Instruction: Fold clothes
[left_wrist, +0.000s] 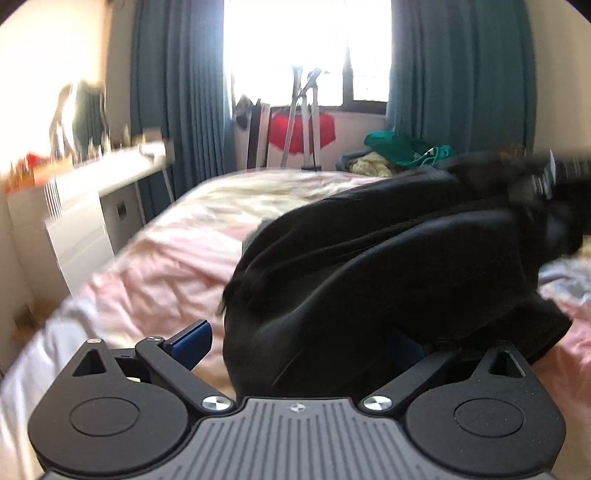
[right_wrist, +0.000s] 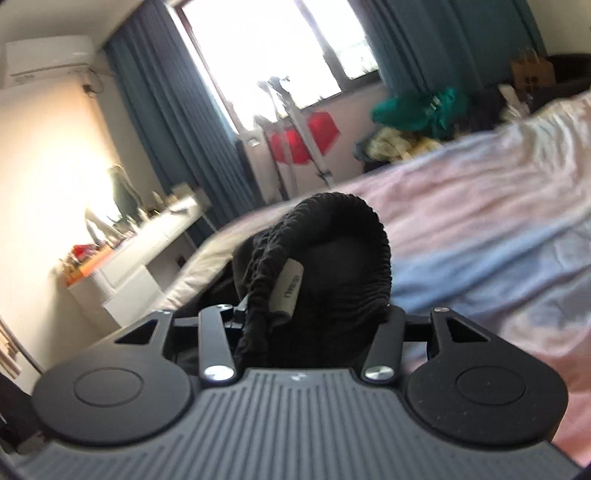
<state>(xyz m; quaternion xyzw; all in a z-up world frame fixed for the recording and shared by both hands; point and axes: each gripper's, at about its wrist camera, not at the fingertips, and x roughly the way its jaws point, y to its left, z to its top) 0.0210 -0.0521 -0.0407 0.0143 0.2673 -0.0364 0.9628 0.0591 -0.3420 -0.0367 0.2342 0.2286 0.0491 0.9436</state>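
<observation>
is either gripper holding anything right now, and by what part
The right gripper grips the black garment at its elastic waistband. Whether the left gripper grips it cannot be told.

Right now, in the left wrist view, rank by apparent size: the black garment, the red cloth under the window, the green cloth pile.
1. Black garment, by far the largest, though nearest the camera.
2. Red cloth.
3. Green cloth. These two look close in size, so their order is unsure.
</observation>
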